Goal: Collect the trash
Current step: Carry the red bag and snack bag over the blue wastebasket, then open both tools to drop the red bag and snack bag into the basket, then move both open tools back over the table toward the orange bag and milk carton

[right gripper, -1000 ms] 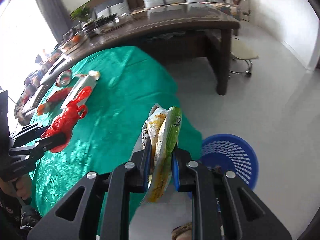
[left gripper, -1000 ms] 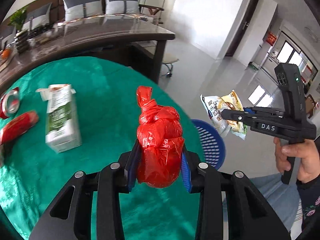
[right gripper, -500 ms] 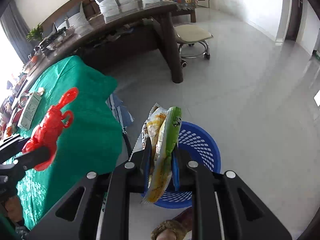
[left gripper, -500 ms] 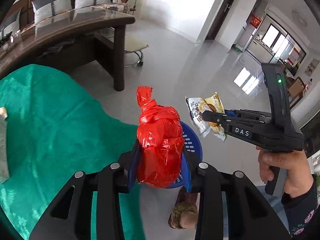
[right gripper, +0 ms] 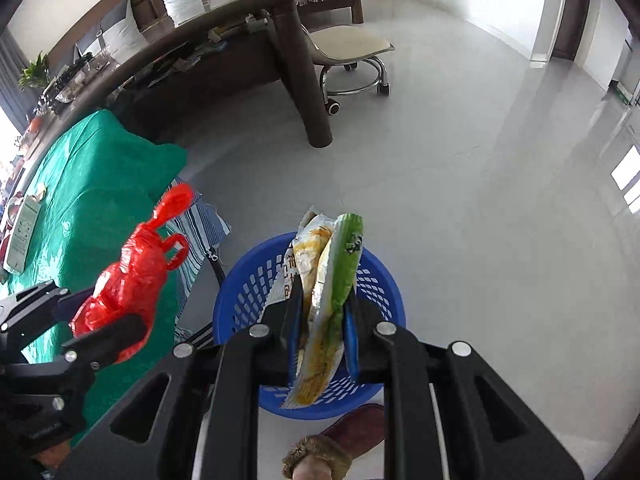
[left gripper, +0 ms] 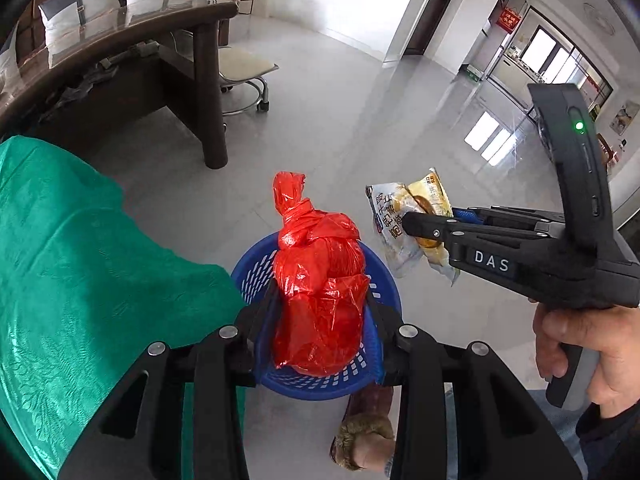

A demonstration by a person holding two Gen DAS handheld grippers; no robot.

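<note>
A knotted red plastic bag (left gripper: 320, 280) is pinched between the blue pads of my left gripper (left gripper: 320, 304), which is shut on it directly above a blue slotted basket (left gripper: 256, 276) on the floor. My right gripper (right gripper: 322, 312) is shut on yellow and green snack wrappers (right gripper: 336, 256), also hanging over the basket (right gripper: 384, 276). In the left wrist view the right gripper (left gripper: 416, 228) holds the wrappers (left gripper: 400, 216) just right of the basket, with a hand on its handle. The right wrist view shows the left gripper (right gripper: 100, 320) and red bag (right gripper: 132, 276) to the basket's left.
A table under a green cloth (left gripper: 80, 280) stands left of the basket, with a carton (right gripper: 22, 236) lying on it. A dark desk leg (left gripper: 210, 120) and a wheeled stool (left gripper: 244, 76) stand farther back. A furry slipper (left gripper: 364, 436) is just below the basket. Grey floor lies to the right.
Both grippers have swung off the green table and sunk toward the floor. The blue basket has come right under them. Both still hold their loads.
</note>
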